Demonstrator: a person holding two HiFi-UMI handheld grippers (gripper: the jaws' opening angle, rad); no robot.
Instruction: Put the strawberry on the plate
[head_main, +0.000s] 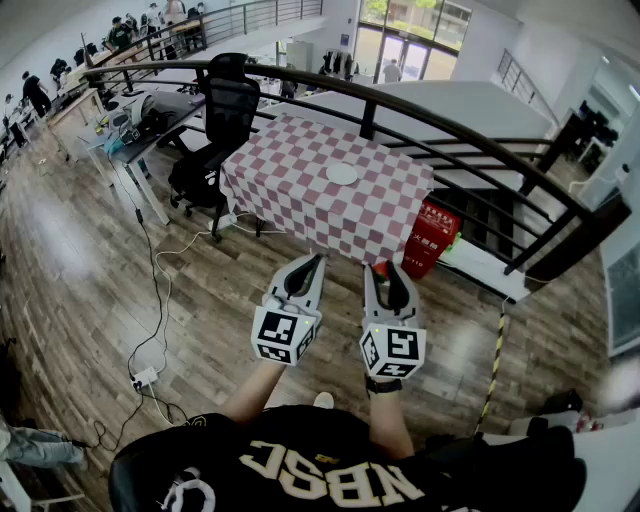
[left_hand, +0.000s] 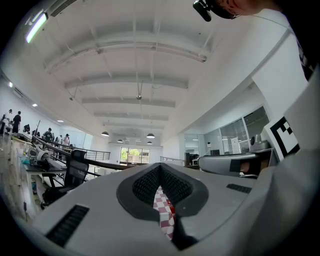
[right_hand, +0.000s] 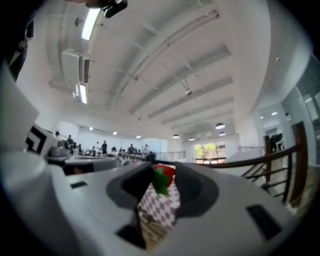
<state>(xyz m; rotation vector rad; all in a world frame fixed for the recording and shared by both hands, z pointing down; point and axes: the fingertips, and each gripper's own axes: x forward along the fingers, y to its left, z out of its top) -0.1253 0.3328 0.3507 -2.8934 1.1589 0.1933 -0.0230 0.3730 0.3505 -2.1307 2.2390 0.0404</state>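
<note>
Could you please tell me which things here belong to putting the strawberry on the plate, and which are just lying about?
For the job:
- strawberry, held by the right gripper
- white plate on the checkered table

Lying about:
- black office chair
- red box by the table
- power strip on the floor
- left gripper, shut and empty

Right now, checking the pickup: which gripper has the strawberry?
The right gripper: a strawberry sits clamped between its jaws; the left gripper is shut, empty.
</note>
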